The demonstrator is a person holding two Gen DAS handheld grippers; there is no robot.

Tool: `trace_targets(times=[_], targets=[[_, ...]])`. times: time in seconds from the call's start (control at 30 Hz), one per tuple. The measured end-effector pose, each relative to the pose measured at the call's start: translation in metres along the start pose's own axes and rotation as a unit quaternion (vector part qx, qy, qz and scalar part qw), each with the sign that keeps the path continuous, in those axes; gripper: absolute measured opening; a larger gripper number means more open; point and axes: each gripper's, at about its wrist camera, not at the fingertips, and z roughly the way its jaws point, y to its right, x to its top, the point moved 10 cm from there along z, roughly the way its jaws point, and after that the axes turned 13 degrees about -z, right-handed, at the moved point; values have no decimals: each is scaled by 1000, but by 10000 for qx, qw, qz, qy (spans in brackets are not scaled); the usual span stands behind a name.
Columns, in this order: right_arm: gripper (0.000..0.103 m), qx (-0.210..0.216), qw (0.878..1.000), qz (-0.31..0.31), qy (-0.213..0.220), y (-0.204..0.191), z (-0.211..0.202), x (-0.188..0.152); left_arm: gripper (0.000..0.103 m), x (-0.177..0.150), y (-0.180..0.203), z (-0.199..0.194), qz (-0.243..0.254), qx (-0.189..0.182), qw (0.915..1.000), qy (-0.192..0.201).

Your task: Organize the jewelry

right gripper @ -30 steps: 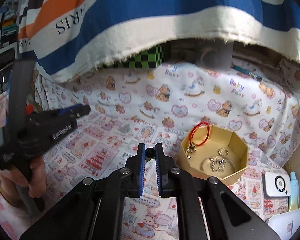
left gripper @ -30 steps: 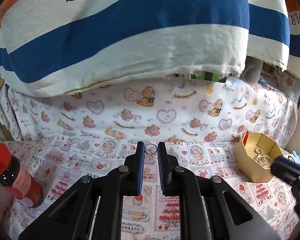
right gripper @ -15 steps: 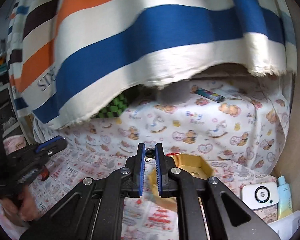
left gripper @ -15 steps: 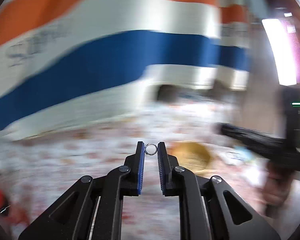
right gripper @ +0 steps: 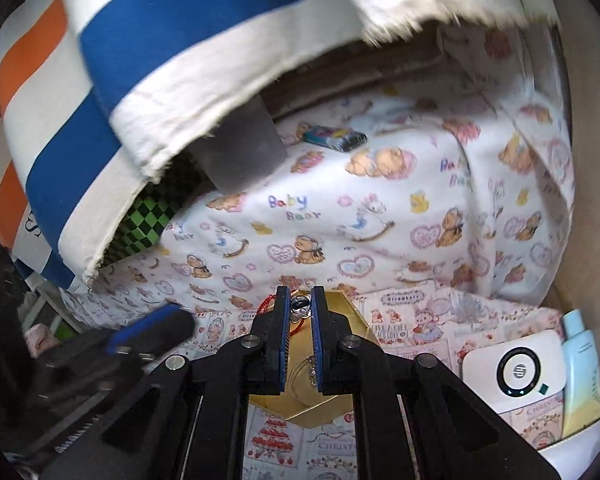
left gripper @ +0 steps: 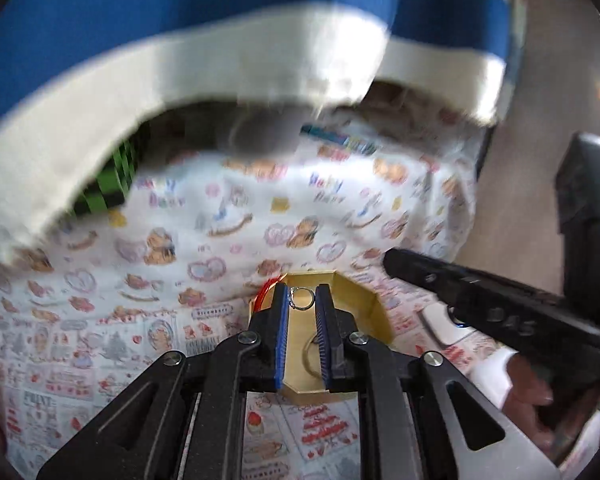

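now both my grippers, left (left gripper: 302, 300) pinching a ring (left gripper: 302, 298), right (right gripper: 300, 308) a stud (right gripper: 300, 306), have swung over the box (left gripper: 364, 300) at lower centre, ready to drop.

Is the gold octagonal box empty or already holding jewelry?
Not empty. The gold octagonal box holds a silver ring-shaped piece on its floor, and a red cord loop hangs at its left rim.
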Motion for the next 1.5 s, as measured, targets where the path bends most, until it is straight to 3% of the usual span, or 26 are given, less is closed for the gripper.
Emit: trace_targets(times=[0.23,0.47,0.63,0.7,0.8,0.9,1.13,1.23,1.3,1.37,1.5], targets=[[11,44,9997,-55,-255,2,20,-12,12,-27,-16,31,-91,79,9992,-382],[11,-276,9986,-227,-380,9,43,-17,12,-30,-23,43,-170,111,9989,-415],[11,-312,9989,-195,-289,16,45,-17,24,-32,-22,40,29,274,9991,-326],[11,-303,9990,-185,-263,16,45,-16,34,-29,-24,34,19,369,9991,-208],[17,-351,9988,-263,-228,16,41,-15,36,-24,-30,22,49,486,9988,-96],[24,-328,9990,-269,-172,14,37,-13,43,-18,-41,3,97,656,9977,131],[24,-378,9980,-502,56,-4,17,-5,46,-7,-69,-42,145,985,9930,643],[24,-413,9968,-634,253,-21,1,-1,46,-2,-79,-73,104,1129,9870,1140],[24,-577,9934,-794,595,-39,-22,5,48,0,-77,-96,166,1028,9830,1513],[24,-704,9875,-1024,970,-58,-45,10,59,5,-78,-121,145,899,9784,1854],[46,-998,9752,-1242,1537,-85,-75,12,72,16,-82,-151,91,664,9709,2300]])
